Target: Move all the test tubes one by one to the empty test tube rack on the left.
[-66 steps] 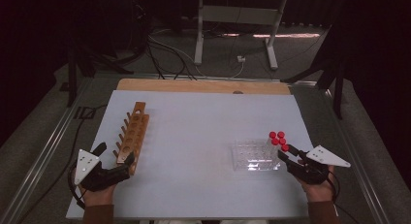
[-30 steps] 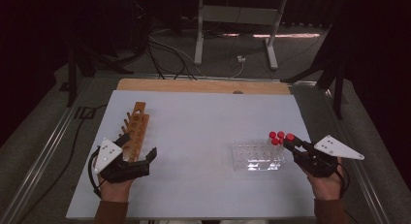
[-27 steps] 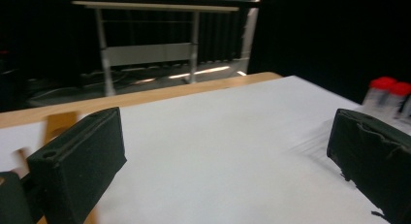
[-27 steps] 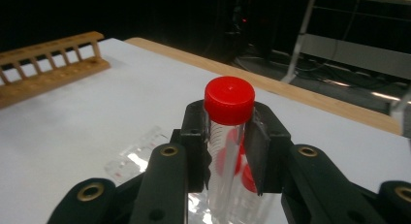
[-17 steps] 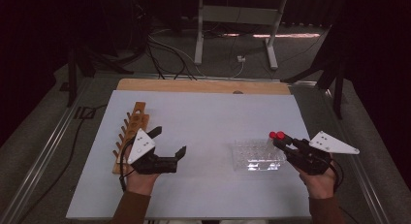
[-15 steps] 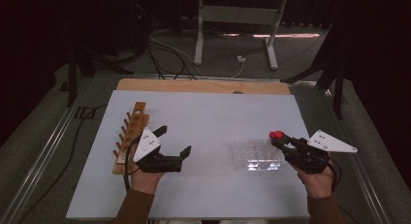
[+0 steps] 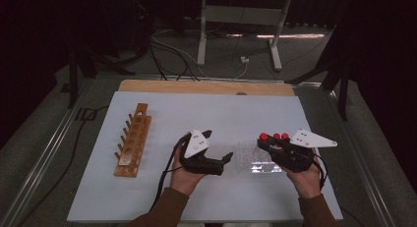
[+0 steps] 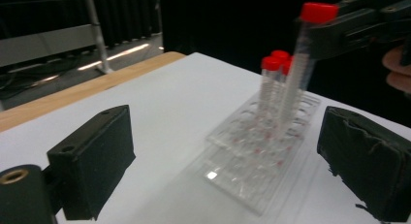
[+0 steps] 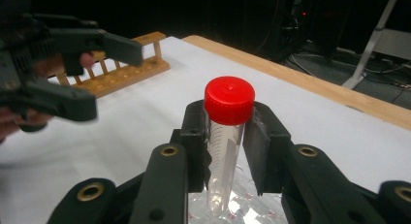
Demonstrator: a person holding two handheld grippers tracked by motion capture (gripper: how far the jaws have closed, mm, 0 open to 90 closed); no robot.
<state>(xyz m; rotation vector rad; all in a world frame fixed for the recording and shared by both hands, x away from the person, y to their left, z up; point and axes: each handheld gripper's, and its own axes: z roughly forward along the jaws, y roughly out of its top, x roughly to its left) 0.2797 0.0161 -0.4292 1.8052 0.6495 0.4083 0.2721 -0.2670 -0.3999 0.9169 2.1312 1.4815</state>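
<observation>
- Clear rack [image 7: 251,160] lies on the table [image 7: 196,114], between the left gripper [image 7: 219,151] and the right gripper [image 7: 263,144].
- Held tube [image 9: 227,136] stands upright between the right gripper's jaws, over the clear rack.
- Two tubes [image 8: 271,95] stand in the rack, just behind the held tube.
- Wooden rack [image 7: 134,140] lies well left of the left gripper.

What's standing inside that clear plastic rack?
The clear plastic rack holds red-capped tubes; the right gripper grips one tube. Its bottom end is hidden.

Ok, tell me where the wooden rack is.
In the high view the wooden rack lies on the white mat's left side, apart from the left gripper to its right.
</observation>
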